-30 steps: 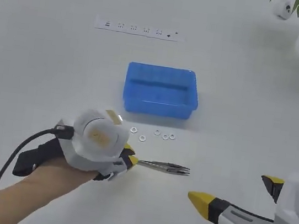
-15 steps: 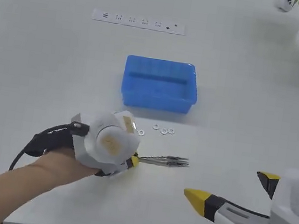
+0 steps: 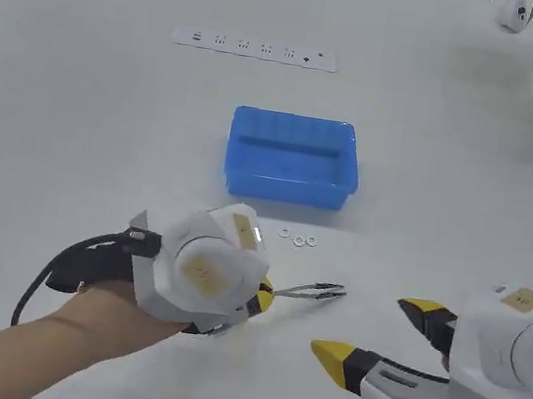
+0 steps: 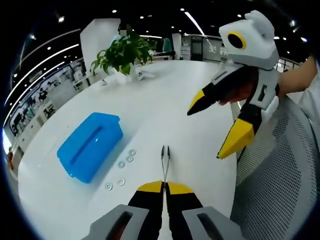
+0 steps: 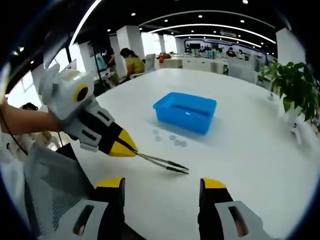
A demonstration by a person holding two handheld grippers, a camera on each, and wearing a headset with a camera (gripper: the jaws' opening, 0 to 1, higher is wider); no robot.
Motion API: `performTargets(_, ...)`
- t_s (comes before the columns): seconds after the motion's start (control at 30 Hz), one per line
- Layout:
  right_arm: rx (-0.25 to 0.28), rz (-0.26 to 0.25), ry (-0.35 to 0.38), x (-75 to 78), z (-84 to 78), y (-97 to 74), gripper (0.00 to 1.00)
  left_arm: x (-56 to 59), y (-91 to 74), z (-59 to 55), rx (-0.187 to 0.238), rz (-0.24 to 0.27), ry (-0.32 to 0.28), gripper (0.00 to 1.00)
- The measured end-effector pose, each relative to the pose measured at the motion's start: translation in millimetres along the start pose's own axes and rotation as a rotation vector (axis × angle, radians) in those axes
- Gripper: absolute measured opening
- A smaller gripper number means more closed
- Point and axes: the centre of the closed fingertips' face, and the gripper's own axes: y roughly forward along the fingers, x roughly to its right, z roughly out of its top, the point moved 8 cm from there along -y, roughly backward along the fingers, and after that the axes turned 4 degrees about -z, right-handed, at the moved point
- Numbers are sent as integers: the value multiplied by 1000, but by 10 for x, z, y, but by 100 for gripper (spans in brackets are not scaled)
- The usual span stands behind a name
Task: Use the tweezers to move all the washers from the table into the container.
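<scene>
We see the tweezers held nearly level, their long axis running left to right and their tips pointing right, towards the right hand-held gripper. The left hand-held gripper has its jaws pinched together on the tweezers' back end. The right hand-held gripper stands wide apart, holding nothing. Small washers lie on the white bench between the tweezers and the blue container, some of them probably hidden behind the left hand-held gripper. We cannot tell whether the tips touch the bench.

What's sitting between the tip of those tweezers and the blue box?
A few small washers, lying loose on the white table, apart from both the tweezers and the blue container. The head view shows it plainly.
</scene>
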Motion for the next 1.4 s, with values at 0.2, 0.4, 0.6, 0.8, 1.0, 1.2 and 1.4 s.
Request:
performTargets(0.2, -48, 37, -176, -102, 13, 116, 36, 133, -121, 155, 58, 6, 13, 0)
performTargets(0.4, -37, 64, -243, -206, 78, 182, 26, 295, -239, 294, 79, 1, 67, 0)
performTargets(0.6, -20, 82, -294, -344, 131, 196, 17, 481, -327, 400, 104, -13, 93, 0)
performTargets(0.8, -14, 120, -292, -444, 152, 201, 5, 574, -367, 457, 143, 3, 72, 0)
performTargets(1.0, -17, 131, -288, -484, 153, 211, 5, 628, -392, 437, 110, 45, 92, 0)
performTargets(1.2, -44, 136, -283, -485, 152, 223, 4, 614, -435, 396, 142, 76, -58, 0)
performTargets(1.4, -30, 128, -251, -423, 198, 209, 4, 504, -649, 151, 185, 228, -220, 30)
